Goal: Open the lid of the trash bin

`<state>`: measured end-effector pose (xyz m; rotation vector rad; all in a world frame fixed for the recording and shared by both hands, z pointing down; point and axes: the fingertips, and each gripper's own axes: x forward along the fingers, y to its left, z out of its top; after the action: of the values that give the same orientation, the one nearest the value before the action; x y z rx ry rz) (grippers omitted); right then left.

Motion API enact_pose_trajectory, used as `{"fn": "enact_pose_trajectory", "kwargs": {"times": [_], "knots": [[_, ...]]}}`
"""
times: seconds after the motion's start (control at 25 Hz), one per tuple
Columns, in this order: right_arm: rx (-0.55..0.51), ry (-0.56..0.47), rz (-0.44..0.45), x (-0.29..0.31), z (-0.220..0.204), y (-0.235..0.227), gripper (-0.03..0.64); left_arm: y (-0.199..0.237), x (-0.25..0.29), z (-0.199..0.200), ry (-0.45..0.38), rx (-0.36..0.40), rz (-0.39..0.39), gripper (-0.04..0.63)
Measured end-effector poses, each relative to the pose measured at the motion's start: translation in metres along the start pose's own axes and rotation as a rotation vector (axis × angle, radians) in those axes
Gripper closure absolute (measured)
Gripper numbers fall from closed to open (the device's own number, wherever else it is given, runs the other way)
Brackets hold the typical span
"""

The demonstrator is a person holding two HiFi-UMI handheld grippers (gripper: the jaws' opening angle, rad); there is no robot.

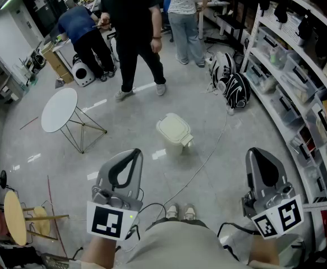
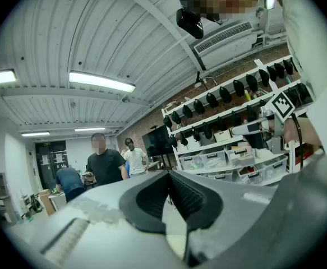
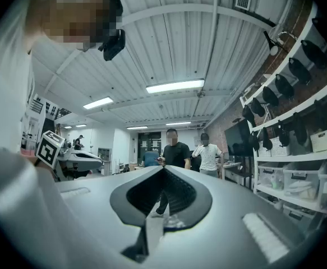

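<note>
You hold your grey plastic left gripper (image 1: 134, 152) and matching grey right gripper (image 1: 254, 150) low at either side of your waist, well apart, both pointing forward. Each one's jaws meet at the tips, with nothing between them.

Cable (image 1: 206, 162) lies near trash bin (image 1: 174, 132).

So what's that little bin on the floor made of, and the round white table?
The trash bin looks like cream plastic: it is smooth and moulded, with rounded corners and a soft sheen. The round table has a matte white top, possibly painted wood or metal. Its thin legs look like gold-coloured metal wire.
</note>
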<state>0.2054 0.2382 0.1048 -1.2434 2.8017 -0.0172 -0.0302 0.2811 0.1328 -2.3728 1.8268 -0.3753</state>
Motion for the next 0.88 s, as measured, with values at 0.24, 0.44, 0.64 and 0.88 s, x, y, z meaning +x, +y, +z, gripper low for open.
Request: {"fn": "enact_pose_trajectory", "kwargs": {"times": [0.24, 0.44, 0.64, 0.88], "knots": [[-0.005, -0.015, -0.02, -0.005, 0.003, 0.0, 0.614, 0.001, -0.004, -0.001, 0.002, -0.006, 0.004, 0.594], [-0.008, -0.017, -0.018, -0.009, 0.004, -0.003, 0.614, -0.002, -0.004, 0.001, -0.002, -0.01, 0.008, 0.594], [-0.001, -0.019, -0.019, -0.013, 0.003, -0.012, 0.614, -0.007, 0.0, 0.005, 0.002, -0.006, 0.012, 0.594], [0.007, -0.023, -0.014, -0.021, -0.001, -0.029, 0.614, -0.018, 0.006, 0.01, -0.01, 0.018, 0.033, 0.594]]}}
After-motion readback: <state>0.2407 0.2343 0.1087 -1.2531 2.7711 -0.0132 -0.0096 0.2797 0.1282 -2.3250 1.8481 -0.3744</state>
